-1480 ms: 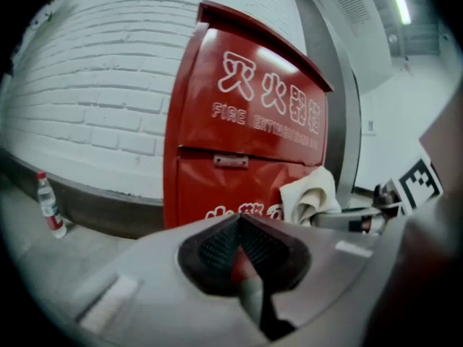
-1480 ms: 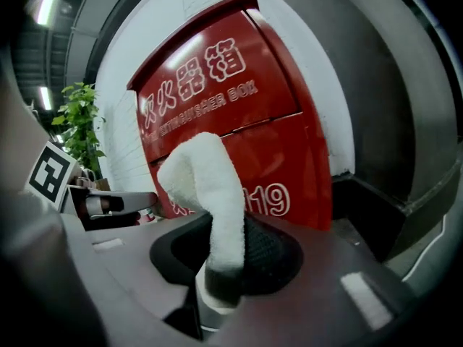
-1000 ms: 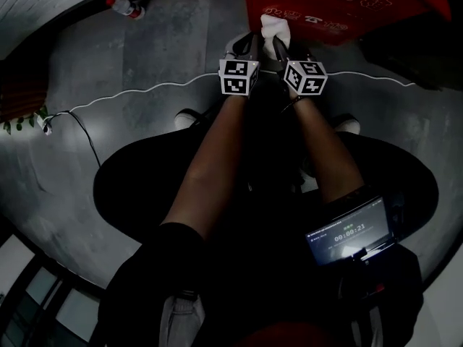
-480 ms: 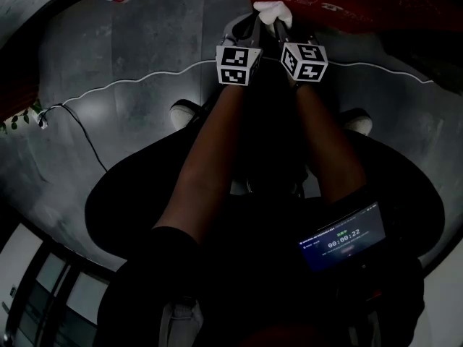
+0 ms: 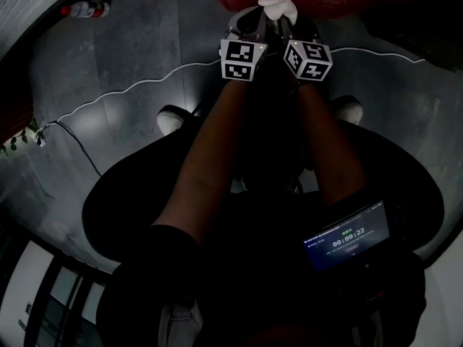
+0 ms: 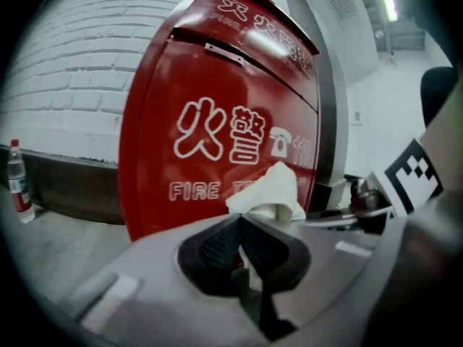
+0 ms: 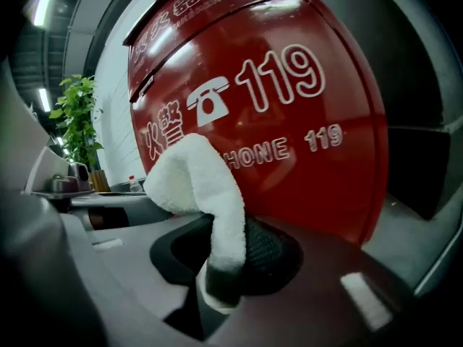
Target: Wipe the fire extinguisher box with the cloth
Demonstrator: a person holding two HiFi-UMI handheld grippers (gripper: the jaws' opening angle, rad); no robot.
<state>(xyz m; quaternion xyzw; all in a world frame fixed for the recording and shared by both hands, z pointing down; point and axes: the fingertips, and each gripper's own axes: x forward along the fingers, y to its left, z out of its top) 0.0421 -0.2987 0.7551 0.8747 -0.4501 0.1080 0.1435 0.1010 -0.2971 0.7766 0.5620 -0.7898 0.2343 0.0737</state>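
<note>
Right tongs are clamped on the white cloth, which pokes up right in front of the red fire extinguisher box, low on its front. Left tongs are pinched together on nothing, also facing the box, just beside the cloth.

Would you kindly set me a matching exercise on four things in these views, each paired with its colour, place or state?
Things:
1. cloth
2. box
3. bottle
4. left tool

Descriptions:
A. red with white lettering
B. jaws together
C. standing on the floor by the wall
D. pinched in the right tool

Pairs: 1-D, 2-A, 3-C, 4-B.
</note>
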